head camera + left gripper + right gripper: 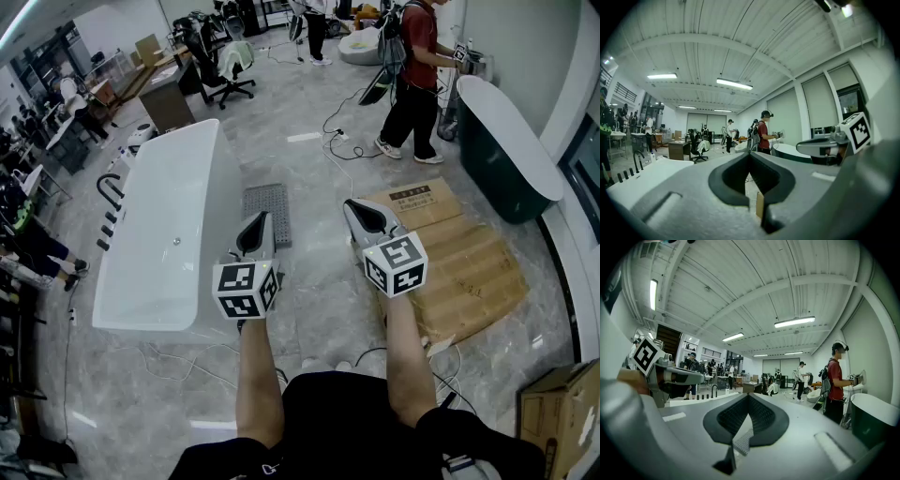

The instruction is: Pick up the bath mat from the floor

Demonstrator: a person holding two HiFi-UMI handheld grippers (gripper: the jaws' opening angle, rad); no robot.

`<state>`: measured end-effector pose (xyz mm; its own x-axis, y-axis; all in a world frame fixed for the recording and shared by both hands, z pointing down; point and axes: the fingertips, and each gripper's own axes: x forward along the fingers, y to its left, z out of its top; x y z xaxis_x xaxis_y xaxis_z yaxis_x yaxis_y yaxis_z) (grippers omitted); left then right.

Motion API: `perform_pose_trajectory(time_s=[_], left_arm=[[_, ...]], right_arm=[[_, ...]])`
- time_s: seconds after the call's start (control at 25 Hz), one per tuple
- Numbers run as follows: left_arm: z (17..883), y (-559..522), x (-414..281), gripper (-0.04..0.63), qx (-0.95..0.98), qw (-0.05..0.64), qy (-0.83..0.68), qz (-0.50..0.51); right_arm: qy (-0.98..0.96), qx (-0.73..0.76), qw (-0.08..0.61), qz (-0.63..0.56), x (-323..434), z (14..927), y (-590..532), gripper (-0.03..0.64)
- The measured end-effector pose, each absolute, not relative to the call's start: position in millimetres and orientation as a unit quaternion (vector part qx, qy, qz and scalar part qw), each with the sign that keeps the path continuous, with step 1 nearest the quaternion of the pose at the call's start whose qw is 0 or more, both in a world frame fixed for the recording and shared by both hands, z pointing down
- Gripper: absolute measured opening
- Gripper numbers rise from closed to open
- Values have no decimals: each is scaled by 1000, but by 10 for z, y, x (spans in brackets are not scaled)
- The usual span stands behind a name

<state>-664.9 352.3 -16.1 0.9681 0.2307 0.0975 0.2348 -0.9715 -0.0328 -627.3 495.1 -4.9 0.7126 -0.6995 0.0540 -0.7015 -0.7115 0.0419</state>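
Note:
The bath mat (270, 201) is a grey textured rectangle lying flat on the marble floor beside the white bathtub (169, 234). Both grippers are held level at about waist height, well above the floor. My left gripper (260, 218) hangs over the mat's near edge and hides part of it; its jaws meet at the tip (750, 153) with nothing between them. My right gripper (355, 204) is to the mat's right, over bare floor near the cardboard, jaws also closed and empty (748, 394). Each gripper view shows the other gripper (825, 146) (679, 377) alongside.
Flattened cardboard (469, 262) covers the floor to the right. A dark green tub (506, 150) stands by the far right wall, with a person in a red top (412, 84) near it. Cables (342, 141) trail across the floor. An office chair (220, 75) and a box (562, 422) are in view.

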Motion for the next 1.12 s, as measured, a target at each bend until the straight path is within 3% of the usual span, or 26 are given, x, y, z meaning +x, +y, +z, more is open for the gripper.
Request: perform_pose_trajectory(time_s=[0.16,0.88,1.12], left_arm=[[-151,3677,-6637,-2,-987,25,-151,-50],[57,3851,-6205,-2,-987,6,-144,-76],[59,3859,-6027,-2,-986,-24,-141,-82]], right_arm=[[-385,919,86,22,-6311,-3,4909,6],[-346,936,48,46,-5840,140,5454,8],[-355,930,65,72,-5697,278,5426,7]])
